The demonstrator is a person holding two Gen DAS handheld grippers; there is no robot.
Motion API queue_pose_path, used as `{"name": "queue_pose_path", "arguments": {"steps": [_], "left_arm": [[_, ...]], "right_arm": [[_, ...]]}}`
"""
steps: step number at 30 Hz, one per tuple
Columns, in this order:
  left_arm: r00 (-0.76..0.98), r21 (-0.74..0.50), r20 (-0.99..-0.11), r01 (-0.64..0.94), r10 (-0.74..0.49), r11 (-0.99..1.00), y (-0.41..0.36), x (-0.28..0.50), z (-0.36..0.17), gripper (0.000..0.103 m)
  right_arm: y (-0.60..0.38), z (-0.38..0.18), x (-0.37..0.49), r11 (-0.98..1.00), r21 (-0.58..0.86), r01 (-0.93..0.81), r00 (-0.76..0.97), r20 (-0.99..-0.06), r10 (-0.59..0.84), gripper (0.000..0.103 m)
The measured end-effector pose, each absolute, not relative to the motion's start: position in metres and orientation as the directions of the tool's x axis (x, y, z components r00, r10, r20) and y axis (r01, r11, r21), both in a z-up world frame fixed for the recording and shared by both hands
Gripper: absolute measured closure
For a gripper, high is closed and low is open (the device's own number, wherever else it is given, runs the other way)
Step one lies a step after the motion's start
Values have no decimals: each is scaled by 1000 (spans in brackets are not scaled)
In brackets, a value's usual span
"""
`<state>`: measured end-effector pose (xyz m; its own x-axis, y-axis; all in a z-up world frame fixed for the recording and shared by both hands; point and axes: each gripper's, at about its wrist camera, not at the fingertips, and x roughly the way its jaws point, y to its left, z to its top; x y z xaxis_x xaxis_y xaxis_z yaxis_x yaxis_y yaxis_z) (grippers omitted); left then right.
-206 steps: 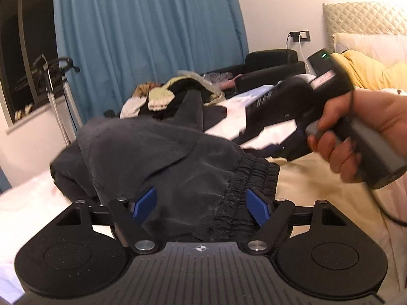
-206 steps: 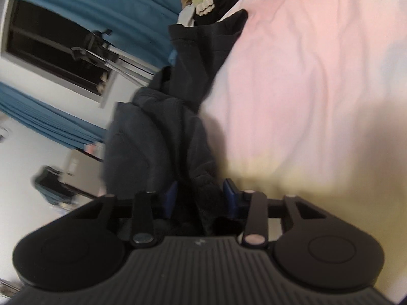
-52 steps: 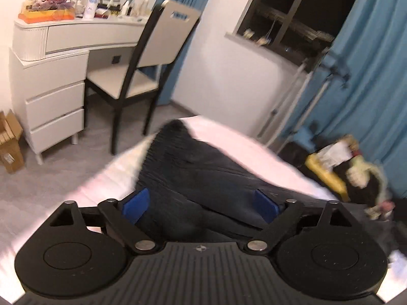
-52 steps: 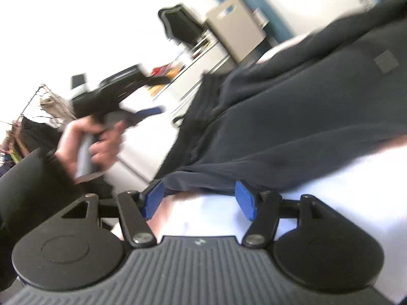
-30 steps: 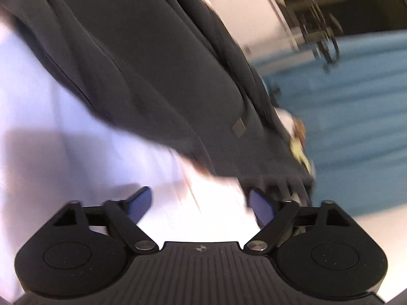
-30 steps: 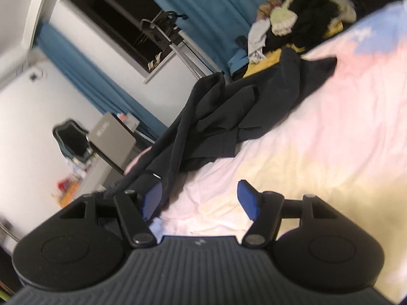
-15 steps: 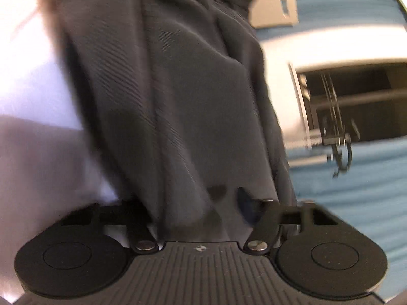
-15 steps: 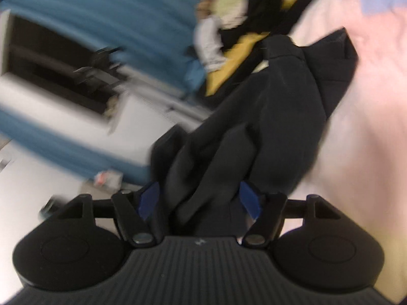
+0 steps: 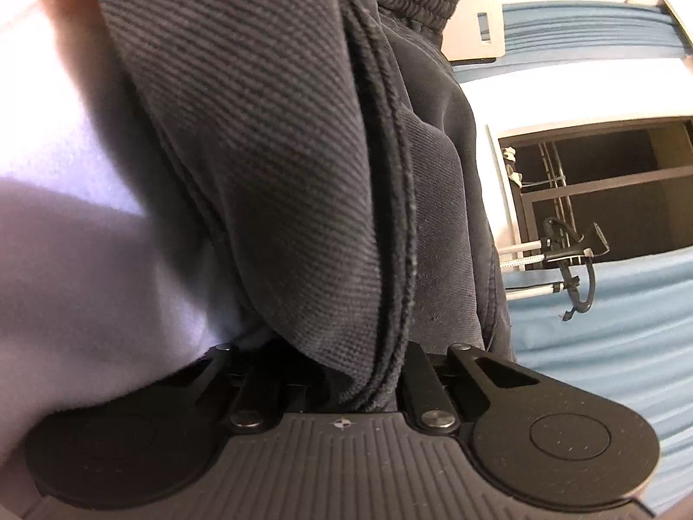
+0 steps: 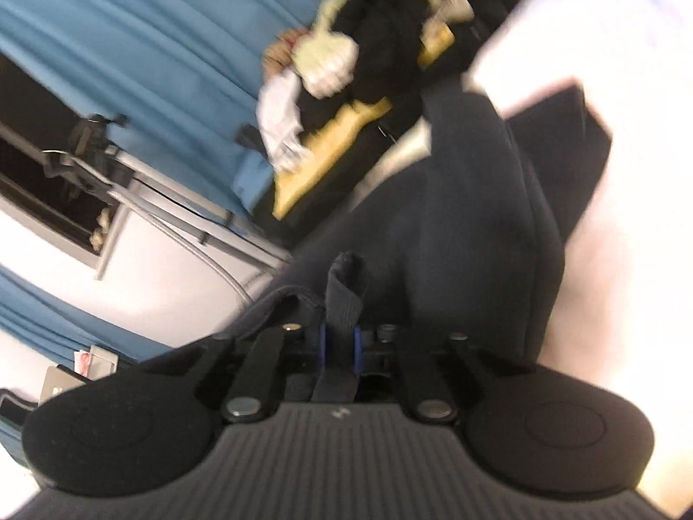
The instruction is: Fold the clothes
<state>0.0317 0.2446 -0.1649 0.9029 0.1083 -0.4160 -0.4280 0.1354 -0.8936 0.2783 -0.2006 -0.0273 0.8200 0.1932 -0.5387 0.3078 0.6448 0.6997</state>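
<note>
Both clamped on the dark pants [image 9: 303, 151]: left claw [image 9: 346, 372] on a thick fold, right claw [image 10: 340, 344] pinching an edge (blurry).

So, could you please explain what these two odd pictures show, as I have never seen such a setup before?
No robot is involved: a person holds a tool in each hand, and each tool carries a wide-angle camera looking forward along its two fingers. The black ribbed body at the bottom of each picture is the tool itself.

One picture comes from the left hand-held gripper, which is shut on a fold of the dark trousers; their gathered waistband shows at the top.

The other comes from the right hand-held gripper, whose blue pads pinch a narrow strip of the same dark cloth. The trousers lie on a pale bed sheet. Behind them is a pile of other clothes against a blue curtain.
</note>
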Motion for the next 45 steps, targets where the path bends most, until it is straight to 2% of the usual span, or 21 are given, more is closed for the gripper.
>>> {"name": "queue_pose_path", "arguments": {"steps": [6, 9, 11, 14, 17, 21, 24, 25, 27, 29, 31, 37, 40, 45], "left_arm": [[919, -909, -346, -378, 188, 175, 257, 11, -141, 95], [924, -919, -318, -356, 212, 173, 268, -5, -132, 95], [921, -915, -320, -361, 221, 179, 272, -14, -128, 95], [909, -900, -347, -392, 229, 191, 269, -15, -123, 95], [905, -895, -388, -415, 174, 162, 270, -16, -130, 95], [898, -894, -422, -435, 126, 105, 271, -17, -136, 95], [892, -889, -436, -448, 117, 96, 268, -19, -137, 94], [888, -883, -444, -456, 121, 106, 265, -15, -136, 94], [883, -878, -452, -466, 125, 113, 262, -13, -132, 94], [880, -877, -458, -471, 125, 101, 260, -6, -129, 94], [866, -858, -485, -498, 122, 122, 260, -8, -125, 94], [836, -824, -539, -548, 99, 146, 249, -5, -120, 92], [839, -833, -540, -545, 73, 98, 250, -9, -129, 92], [826, -817, -560, -564, 72, 117, 252, -7, -127, 92]], "right_arm": [[-237, 62, 226, 719, 674, 168, 924, -363, 125, 94], [-287, 94, 187, 728, 668, 158, 967, -252, 22, 94], [-325, 100, 159, 736, 652, 183, 970, -240, -29, 94], [-373, 82, 119, 719, 646, 256, 957, -272, -96, 94], [-422, 39, 90, 633, 701, 329, 936, -331, -121, 94], [-470, -44, 70, 395, 787, 474, 866, -499, -46, 93], [-490, -96, 65, 233, 780, 581, 795, -605, 38, 84], [-493, -104, 59, 183, 781, 598, 788, -614, 44, 77], [-493, -104, 49, 148, 799, 582, 803, -594, 45, 66], [-490, -89, 44, 179, 813, 554, 821, -569, 48, 43], [-483, -74, 35, 201, 824, 530, 834, -550, 53, 31], [-466, -69, 15, 201, 814, 545, 814, -571, 108, 31], [-445, -53, 17, 289, 786, 546, 813, -581, 44, 31], [-429, -27, 43, 451, 770, 452, 858, -513, 14, 31]]}}
